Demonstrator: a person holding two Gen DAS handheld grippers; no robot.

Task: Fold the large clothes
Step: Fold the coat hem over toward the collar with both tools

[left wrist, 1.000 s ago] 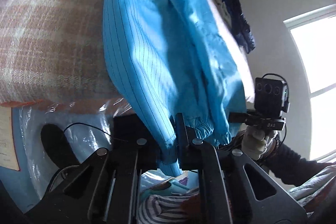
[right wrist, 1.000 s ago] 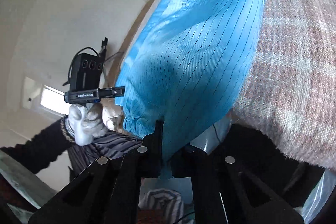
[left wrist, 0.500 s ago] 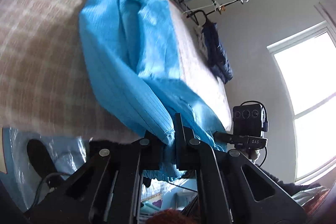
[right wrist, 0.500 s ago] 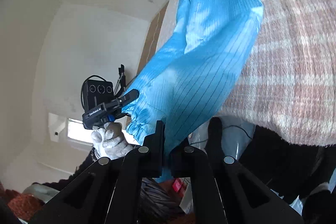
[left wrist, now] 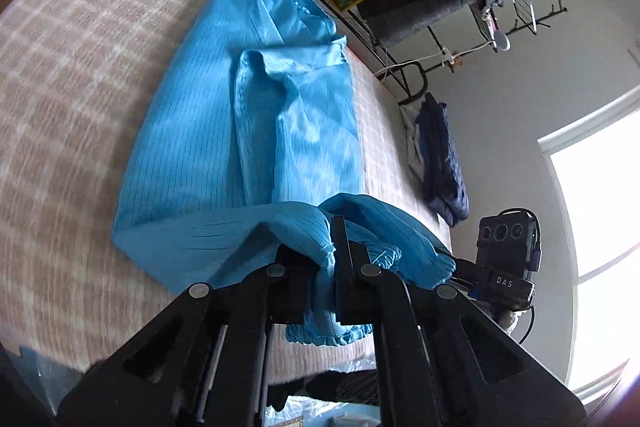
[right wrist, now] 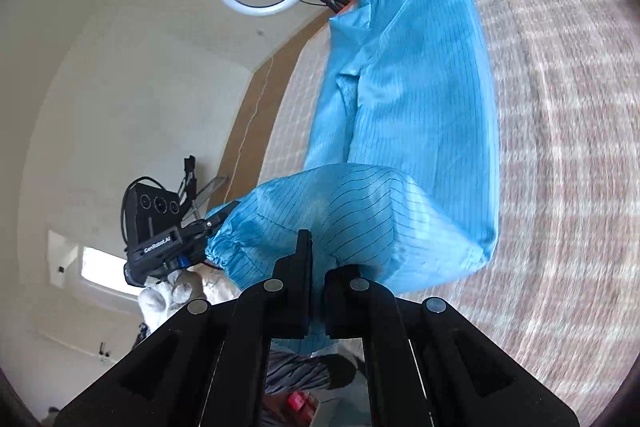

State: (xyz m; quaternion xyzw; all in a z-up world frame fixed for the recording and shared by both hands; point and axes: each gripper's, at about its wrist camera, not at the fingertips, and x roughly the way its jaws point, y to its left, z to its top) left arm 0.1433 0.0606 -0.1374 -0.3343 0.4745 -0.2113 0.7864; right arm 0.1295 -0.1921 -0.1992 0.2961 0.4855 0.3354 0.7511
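Both grippers had the hem end of the blue pinstriped garment (left wrist: 256, 131) pinched up off the bed (left wrist: 72, 75) — the rest of it lay stretched out ahead of the jaws on the plaid blanket, collar end farthest away. The left gripper (left wrist: 334, 255) had its jaws together on a bunched bit of the hem, with an elastic cuff (left wrist: 328, 335) dangling just below them. The right gripper (right wrist: 318, 269) was likewise clamped on the fabric edge, the cloth ballooning up right in front of its jaws.

My read on the material: thin, light, kinda slick synthetic. It draped and puffed instead of holding a crease, so I'd guess it slides around easily and won't stay put once laid down. Nothing fragile, no weight to speak of. The hem corners looked like the sensible places to hold — a seam gives the jaws something thicker to bite. Grabbing mid-panel would probably just pull up one slippery layer. The loose sleeve folded over the body ahead could shift if the fold gets carried over too fast.
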